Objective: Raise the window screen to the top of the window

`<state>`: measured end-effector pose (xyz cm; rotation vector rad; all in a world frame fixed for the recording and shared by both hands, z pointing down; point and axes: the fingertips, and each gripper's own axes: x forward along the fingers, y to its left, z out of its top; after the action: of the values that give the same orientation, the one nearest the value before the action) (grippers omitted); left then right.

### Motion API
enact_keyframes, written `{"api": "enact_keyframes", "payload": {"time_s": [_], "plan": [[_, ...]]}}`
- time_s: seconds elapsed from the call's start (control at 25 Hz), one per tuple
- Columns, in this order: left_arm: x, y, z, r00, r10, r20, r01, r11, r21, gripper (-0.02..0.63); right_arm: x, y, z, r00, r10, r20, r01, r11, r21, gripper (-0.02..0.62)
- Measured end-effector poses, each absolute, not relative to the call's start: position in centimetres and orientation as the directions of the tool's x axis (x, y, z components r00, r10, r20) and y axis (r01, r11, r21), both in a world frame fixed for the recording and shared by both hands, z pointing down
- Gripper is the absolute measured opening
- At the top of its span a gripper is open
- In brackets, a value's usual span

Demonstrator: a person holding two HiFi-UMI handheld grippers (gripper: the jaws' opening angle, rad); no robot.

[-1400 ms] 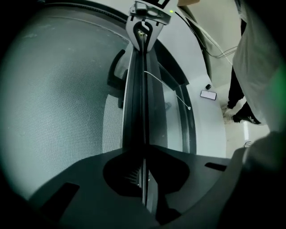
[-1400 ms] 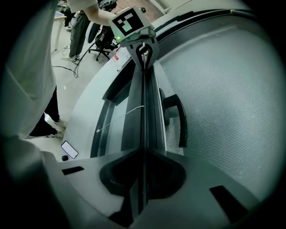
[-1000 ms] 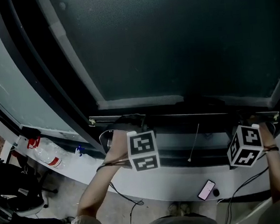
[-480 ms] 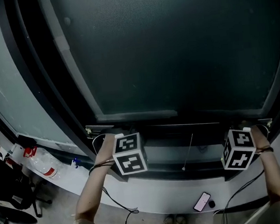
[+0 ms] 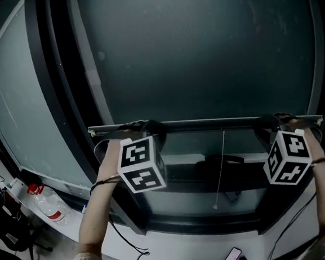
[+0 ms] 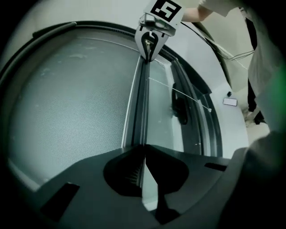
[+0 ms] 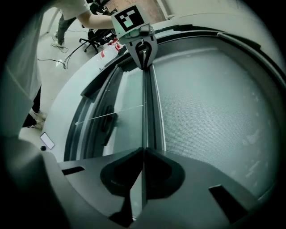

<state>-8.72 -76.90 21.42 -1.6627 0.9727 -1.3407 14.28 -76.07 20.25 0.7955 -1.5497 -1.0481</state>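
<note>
Dim glass fills the head view, where the grey mesh window screen [image 5: 201, 49] covers the upper pane. Its slim metal bottom rail [image 5: 207, 121] sits level partway up the window. The left gripper [image 5: 148, 128] and right gripper [image 5: 272, 121] meet the rail near its two ends, and a thin white pull cord [image 5: 222, 161] hangs between them. Far below the rail's left end lies a clear plastic bottle with a red label [image 5: 43, 204]; its contents cannot be made out.

The left gripper view shows the left gripper [image 6: 143, 150] pinching the rail's edge.

The right gripper view shows the right gripper [image 7: 143, 152] pressed onto the rail likewise.
</note>
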Motion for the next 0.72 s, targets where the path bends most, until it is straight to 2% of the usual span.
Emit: {"api": "enact_keyframes", "payload": {"time_s": [0.2, 0.36, 0.56, 0.72], "plan": [[-8.4, -76.7, 9.8, 0.164, -0.972, 0.170, -0.089, -0.187, -0.978, 0.020, 14.2, -76.4, 9.0, -0.261, -0.940, 0.219, 0.013, 0.223, 0.975, 0.018], [-8.7, -77.9, 2.5, 0.110, -0.991, 0.073, -0.056, -0.079, -0.995, 0.020, 14.2, -77.3, 1.9, -0.238, -0.964, 0.114, 0.038, 0.108, 0.993, 0.018], [-9.1, -78.1, -5.1, 0.076, -0.995, -0.065, -0.026, 0.063, -0.998, 0.020, 13.8, -77.4, -5.6, -0.223, -0.975, -0.020, 0.037, -0.028, 0.999, 0.018], [-9.3, -77.7, -11.5, 0.073, -0.963, -0.261, 0.002, 0.262, -0.965, 0.020, 13.6, -77.2, -12.0, -0.220, -0.966, -0.132, -0.001, -0.136, 0.991, 0.018]]}}
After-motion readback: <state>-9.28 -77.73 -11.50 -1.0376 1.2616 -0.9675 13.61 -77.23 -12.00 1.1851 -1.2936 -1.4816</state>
